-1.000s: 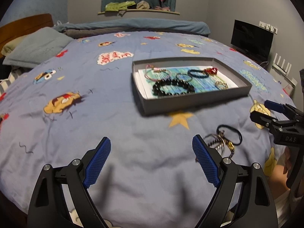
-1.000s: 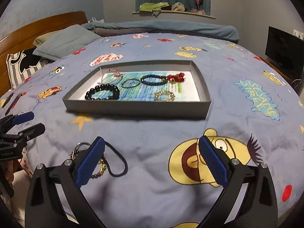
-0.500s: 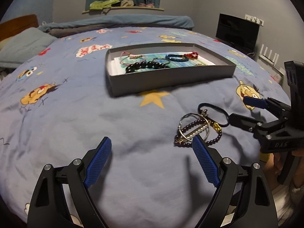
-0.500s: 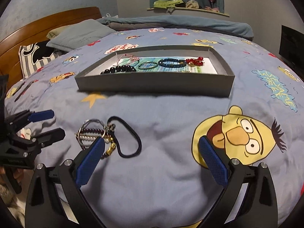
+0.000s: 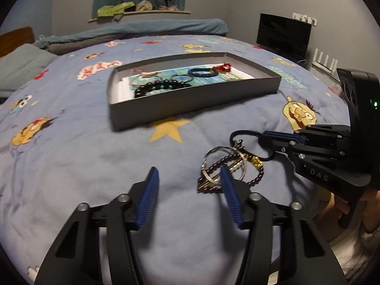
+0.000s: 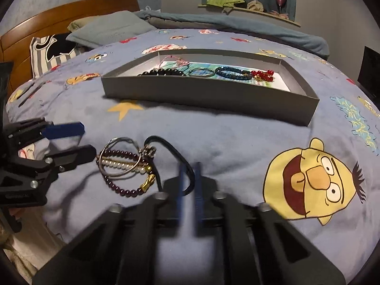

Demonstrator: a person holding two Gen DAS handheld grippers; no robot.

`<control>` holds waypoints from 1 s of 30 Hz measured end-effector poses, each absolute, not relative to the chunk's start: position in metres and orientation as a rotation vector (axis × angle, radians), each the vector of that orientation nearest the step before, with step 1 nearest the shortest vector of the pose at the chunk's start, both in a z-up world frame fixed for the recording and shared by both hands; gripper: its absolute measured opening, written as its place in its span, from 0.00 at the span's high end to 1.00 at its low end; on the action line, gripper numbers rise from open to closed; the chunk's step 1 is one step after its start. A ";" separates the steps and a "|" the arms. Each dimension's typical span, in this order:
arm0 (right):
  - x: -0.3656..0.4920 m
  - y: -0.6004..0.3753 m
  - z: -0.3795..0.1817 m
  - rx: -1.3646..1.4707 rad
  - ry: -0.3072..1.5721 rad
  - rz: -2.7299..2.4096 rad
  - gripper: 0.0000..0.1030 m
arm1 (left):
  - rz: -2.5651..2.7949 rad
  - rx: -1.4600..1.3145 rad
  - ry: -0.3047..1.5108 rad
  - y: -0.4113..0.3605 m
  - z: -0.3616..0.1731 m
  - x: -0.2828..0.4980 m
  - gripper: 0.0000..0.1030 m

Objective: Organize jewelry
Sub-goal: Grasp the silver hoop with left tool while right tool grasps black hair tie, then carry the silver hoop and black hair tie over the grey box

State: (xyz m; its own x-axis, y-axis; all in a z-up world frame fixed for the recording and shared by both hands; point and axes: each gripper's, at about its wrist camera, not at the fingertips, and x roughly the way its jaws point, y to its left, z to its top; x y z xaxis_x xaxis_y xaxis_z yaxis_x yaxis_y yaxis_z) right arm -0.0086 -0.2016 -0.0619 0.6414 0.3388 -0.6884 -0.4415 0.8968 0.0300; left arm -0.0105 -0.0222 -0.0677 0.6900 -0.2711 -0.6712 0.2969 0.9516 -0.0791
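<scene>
A grey tray (image 5: 194, 99) (image 6: 209, 95) on the bed holds several bracelets. A loose pile lies in front of it: a silver ring (image 5: 223, 163) (image 6: 118, 156), a dark purple bead bracelet (image 6: 123, 190) and a black cord loop (image 5: 247, 134) (image 6: 173, 152). My right gripper (image 6: 189, 180) is nearly shut around the near end of the black cord loop; it shows in the left wrist view (image 5: 273, 137). My left gripper (image 5: 188, 180) is open, its right finger at the pile's near edge; it shows in the right wrist view (image 6: 78, 140).
The bed has a blue cartoon-print cover (image 5: 71, 166). Pillows (image 6: 109, 27) and a wooden headboard (image 6: 47, 16) lie at the far left. A black screen (image 5: 283, 36) stands at the right. A shelf with clutter (image 5: 137, 9) is on the back wall.
Both grippers have moved down and in toward the loose pile. My right gripper has closed from wide open onto the black cord loop. My left gripper has narrowed somewhat.
</scene>
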 end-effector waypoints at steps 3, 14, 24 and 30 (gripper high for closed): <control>-0.004 -0.211 -0.057 -0.109 0.729 0.409 0.97 | -0.352 0.036 0.738 -0.030 -0.067 -0.010 0.51; 0.002 -0.218 -0.061 -0.098 0.746 0.410 0.97 | -0.369 0.083 0.757 -0.053 -0.075 -0.004 0.45; 0.001 -0.220 -0.061 -0.092 0.748 0.418 0.97 | -0.368 0.108 0.752 -0.064 -0.078 -0.005 0.45; -0.001 -0.220 -0.061 -0.089 0.746 0.420 0.97 | -0.342 0.139 0.748 -0.065 -0.081 -0.002 0.51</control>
